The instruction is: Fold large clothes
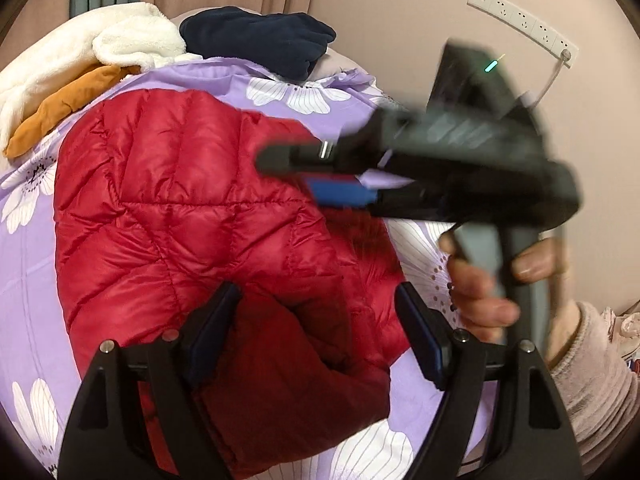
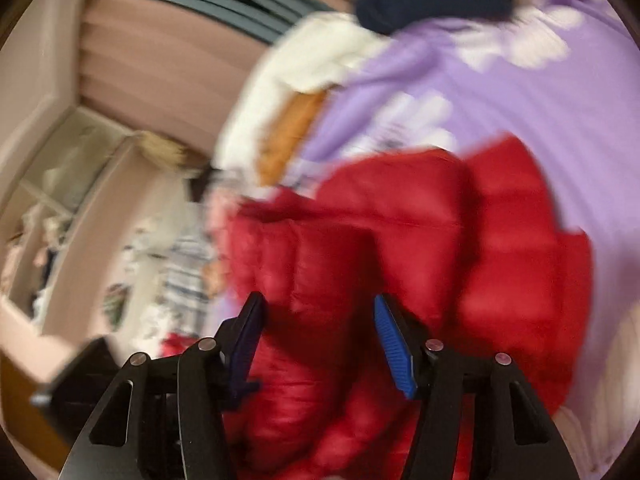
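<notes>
A red quilted puffer jacket (image 1: 192, 208) lies folded into a bundle on a purple floral bedsheet (image 1: 28, 248). My left gripper (image 1: 316, 320) is open just above the jacket's near part, holding nothing. My right gripper (image 1: 304, 176) shows from the side in the left wrist view, blurred, over the jacket's right edge, its jaws apart. In the right wrist view the right gripper (image 2: 316, 328) is open above the red jacket (image 2: 440, 240), with nothing between its blue pads (image 2: 394, 350). That view is heavily motion-blurred.
A white fleece garment (image 1: 100, 48), an orange garment (image 1: 60, 108) and a dark navy garment (image 1: 260, 40) lie piled at the far end of the bed. A power strip (image 1: 524, 24) is on the wall at right. Curtains hang behind.
</notes>
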### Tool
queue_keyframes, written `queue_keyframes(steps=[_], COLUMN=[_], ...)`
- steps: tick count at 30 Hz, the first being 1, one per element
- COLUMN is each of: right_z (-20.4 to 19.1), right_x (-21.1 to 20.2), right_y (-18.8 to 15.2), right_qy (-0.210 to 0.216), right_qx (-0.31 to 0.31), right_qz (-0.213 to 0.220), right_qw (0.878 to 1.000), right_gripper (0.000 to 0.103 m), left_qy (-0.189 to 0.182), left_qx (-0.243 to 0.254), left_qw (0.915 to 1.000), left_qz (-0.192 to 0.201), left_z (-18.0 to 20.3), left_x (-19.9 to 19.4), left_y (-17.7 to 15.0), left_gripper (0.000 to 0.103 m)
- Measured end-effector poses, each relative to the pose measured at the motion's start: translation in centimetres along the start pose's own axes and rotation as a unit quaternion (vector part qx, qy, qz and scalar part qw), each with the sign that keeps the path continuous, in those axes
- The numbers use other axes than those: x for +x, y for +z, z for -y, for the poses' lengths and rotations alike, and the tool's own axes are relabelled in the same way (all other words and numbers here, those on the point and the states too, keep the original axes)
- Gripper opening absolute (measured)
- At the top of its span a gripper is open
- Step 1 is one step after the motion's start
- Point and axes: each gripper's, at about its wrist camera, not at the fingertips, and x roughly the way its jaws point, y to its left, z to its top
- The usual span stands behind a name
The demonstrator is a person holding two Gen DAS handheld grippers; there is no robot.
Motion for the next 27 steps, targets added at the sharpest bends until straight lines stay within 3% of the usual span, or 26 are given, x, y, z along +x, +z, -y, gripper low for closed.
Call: queue_keyframes(steps=[4,7,9,10,13,16,19,27], right_z=[0.1,-0.8,-1.2,-1.3,-1.3,-2.3,-2.6,-0.8], right_x=[0.3,0.8,1.1,1.0,0.7,0.3,0.4,0.2], right_y=[-1.1,-1.3,-1.6,-1.8,-2.5,-3.3,-3.5,-3.5], right_qy=[-0.035,-0.070,-0.096,-0.105,-0.135,-0.174,-0.194,-0.189], right_qx=[-0.015,-0.039,-0.052,-0.055,-0.060,-0.081,-0.095,-0.073], right_qz=[-0.005,-0.002,0.003,0.006,0.021,0.035,0.040,0.052], right_qw=[0.999,0.997,0.994,0.993,0.989,0.981,0.975,0.978], right_gripper=[0.057,0.056,0.055,0.054,0.054,0.054,0.054,0.054], left_qy=[-0.034,-0.034,-0.006,0.029,0.113,0.135,0.128,0.143], left_qx=[-0.018,-0.029,-0.040,-0.048,-0.074,-0.114,-0.131,-0.111], left_qw=[0.9993,0.9985,0.9973,0.9958,0.9893,0.9840,0.9830,0.9835], left_qz=[0.001,0.032,0.060,0.072,0.054,0.024,0.013,0.000], left_z=[-0.6,-1.6,-2.9,-3.9,-6.7,-9.1,-9.9,-8.4], left_x=[-1.9,-4.6,-6.4,-7.0,-6.2,-4.4,-3.0,-0.2], left_y=[-0.5,-0.5,-0.3,-0.2,0.2,-0.3,-0.9,-1.0], left_gripper=[0.079,0.079,0.080,0.081,0.079,0.079,0.081,0.082])
